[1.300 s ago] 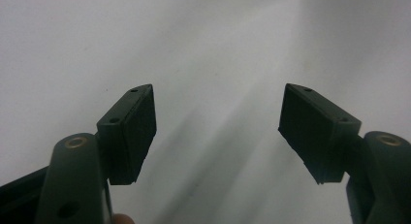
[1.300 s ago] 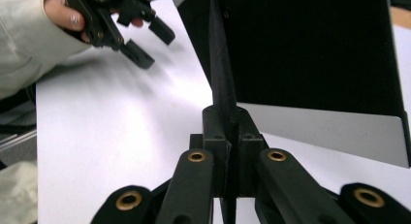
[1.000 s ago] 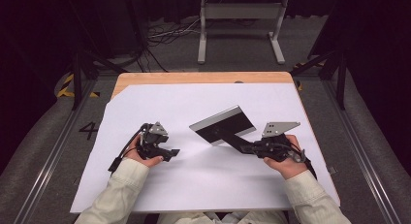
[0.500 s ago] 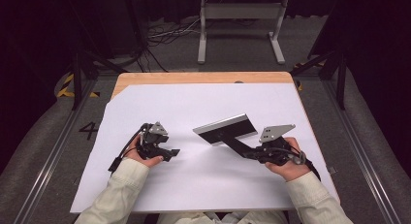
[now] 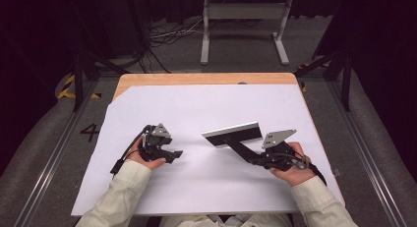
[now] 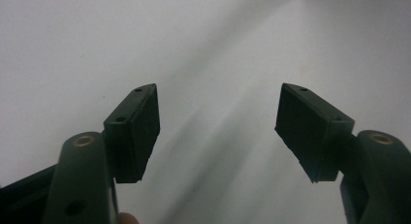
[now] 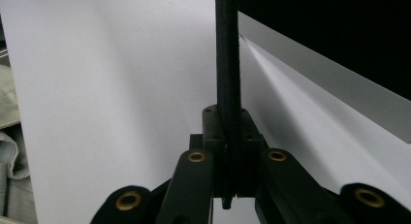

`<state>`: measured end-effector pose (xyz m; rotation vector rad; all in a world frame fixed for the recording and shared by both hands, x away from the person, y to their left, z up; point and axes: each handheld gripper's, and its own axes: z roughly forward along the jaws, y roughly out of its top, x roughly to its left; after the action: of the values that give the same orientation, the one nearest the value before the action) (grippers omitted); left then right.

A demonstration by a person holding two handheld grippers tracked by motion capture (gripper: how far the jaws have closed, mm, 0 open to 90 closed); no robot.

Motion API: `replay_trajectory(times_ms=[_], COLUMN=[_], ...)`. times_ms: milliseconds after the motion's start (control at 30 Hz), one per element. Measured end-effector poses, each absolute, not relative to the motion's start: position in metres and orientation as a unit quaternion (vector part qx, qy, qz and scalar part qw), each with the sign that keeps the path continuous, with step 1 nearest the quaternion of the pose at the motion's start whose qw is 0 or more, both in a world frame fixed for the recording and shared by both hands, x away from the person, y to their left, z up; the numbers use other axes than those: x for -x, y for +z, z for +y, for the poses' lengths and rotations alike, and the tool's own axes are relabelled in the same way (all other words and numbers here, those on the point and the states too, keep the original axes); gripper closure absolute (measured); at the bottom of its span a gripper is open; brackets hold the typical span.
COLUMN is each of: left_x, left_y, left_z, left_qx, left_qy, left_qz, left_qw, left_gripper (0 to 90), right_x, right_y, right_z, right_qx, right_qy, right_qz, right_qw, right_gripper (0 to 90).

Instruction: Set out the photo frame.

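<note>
1. The table is a wooden top almost wholly covered by a white sheet; only a strip of wood shows along the far edge and at the far left corner.
2. The flat black panel, with a pale edge along its near side, sits toward the right half of the sheet, between the middle and the near right corner. It is tilted, one long edge raised off the sheet, the lower part carried by the gripper.
3. The step in hand looks like carrying or repositioning this panel over the sheet with one tool while the other waits. The next move calls for either lowering the panel flat and letting go, or bringing the free tool across to take its far end; which is meant cannot be told.
4. The right gripper lies low near the right edge, pointing left and away toward the middle. Its jaws are closed on the panel's edge; the right gripper view shows the thin panel rising edge-on from between the pinched pads.
5. The left gripper rests on the sheet toward the near left, pointing right toward the panel yet well apart from it. Its jaws stand wide apart with nothing between them, only bare sheet ahead.
</note>
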<state>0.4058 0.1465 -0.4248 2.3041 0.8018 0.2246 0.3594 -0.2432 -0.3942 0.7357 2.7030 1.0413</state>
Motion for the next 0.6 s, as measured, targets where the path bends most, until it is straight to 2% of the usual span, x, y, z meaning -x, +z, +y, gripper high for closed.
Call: replay_trajectory(times_ms=[167, 333, 600], left_x=[-0.4056, -0.4074, -0.4096], left_y=[-0.4252, -0.4241, -0.4255], left_z=[0.1453, 0.1478, 0.1496], left_qx=[-0.887, -0.879, -0.877], left_qy=[0.091, 0.111, 0.097], left_qz=[0.3, 0.303, 0.301], left_qw=[0.339, 0.352, 0.362], left_gripper=[40.1, 39.9, 41.9], right_x=[-0.3589, -0.3577, -0.3581], right_y=[-0.396, -0.3987, -0.4036], right_z=[-0.2424, -0.2409, -0.2399], right_qx=[-0.245, -0.247, -0.249], right_qy=[0.337, 0.323, 0.304], right_qz=[0.906, 0.91, 0.916], right_qw=[0.077, 0.079, 0.078], right_gripper=[86.7, 86.5, 86.2])
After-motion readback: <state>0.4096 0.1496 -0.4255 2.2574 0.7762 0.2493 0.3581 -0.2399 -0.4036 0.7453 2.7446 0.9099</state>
